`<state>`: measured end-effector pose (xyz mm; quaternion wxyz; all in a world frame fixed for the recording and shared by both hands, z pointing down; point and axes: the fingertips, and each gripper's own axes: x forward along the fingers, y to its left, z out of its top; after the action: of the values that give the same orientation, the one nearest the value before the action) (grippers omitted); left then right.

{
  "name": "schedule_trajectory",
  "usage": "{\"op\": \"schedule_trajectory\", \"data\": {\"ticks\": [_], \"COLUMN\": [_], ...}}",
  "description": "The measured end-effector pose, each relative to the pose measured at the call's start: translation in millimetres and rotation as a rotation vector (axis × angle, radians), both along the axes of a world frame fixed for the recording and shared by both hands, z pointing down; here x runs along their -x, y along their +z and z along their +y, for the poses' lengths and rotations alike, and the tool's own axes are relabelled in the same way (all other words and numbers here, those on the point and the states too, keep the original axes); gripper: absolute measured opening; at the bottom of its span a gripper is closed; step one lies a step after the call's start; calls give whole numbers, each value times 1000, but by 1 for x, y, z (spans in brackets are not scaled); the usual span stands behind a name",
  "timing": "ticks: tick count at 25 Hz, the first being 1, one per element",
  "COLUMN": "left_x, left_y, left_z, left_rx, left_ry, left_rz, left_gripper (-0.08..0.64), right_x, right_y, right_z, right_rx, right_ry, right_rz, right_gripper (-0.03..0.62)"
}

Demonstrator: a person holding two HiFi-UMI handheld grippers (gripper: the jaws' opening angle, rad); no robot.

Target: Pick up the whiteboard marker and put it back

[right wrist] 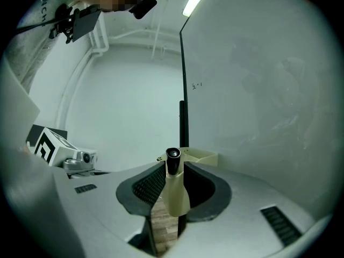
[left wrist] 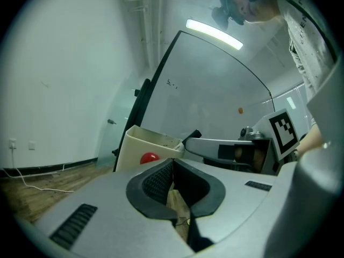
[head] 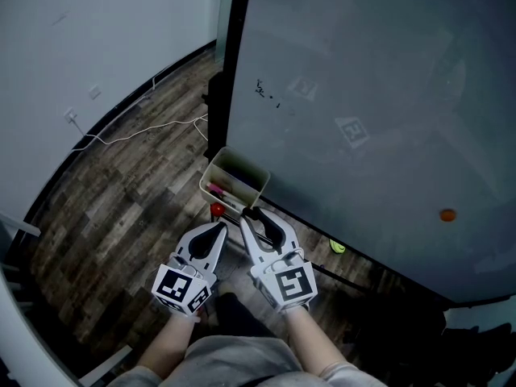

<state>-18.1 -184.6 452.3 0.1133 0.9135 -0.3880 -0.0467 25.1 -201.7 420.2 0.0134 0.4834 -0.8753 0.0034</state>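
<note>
Right gripper (right wrist: pixel 174 168), lower centre of its view: jaws clamped mid-barrel on whiteboard marker (right wrist: pixel 174 195), black cap toward cream holder (right wrist: pixel 201 156) just beyond; marker judged light, rigid, smooth, likely to slip unless gripped mid-barrel; left gripper (left wrist: pixel 172 164) closed, empty.

Whiteboard marker (right wrist: pixel 174 195), cream barrel with a black end, was clamped between the jaws of the right gripper (right wrist: pixel 173 171), stood lengthwise along them, black end pointed forward toward the cream tray (right wrist: pixel 201 156), just beside the tray's near rim, outside the tray
</note>
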Motion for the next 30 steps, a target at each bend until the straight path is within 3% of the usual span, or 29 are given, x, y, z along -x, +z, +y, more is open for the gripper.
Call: {"op": "schedule_trajectory", "data": {"ticks": [30], "left_x": [15], "left_y": [1], "left_z": [-1], "left_rx": [3], "left_ry": [-39], "left_rz": [1], "left_gripper": [15], "right_x": [7], "right_y": [-19], "right_z": [-2], "right_rx": [-59], "right_ry": [-13], "right_rz": [12], "right_gripper": [75]}}
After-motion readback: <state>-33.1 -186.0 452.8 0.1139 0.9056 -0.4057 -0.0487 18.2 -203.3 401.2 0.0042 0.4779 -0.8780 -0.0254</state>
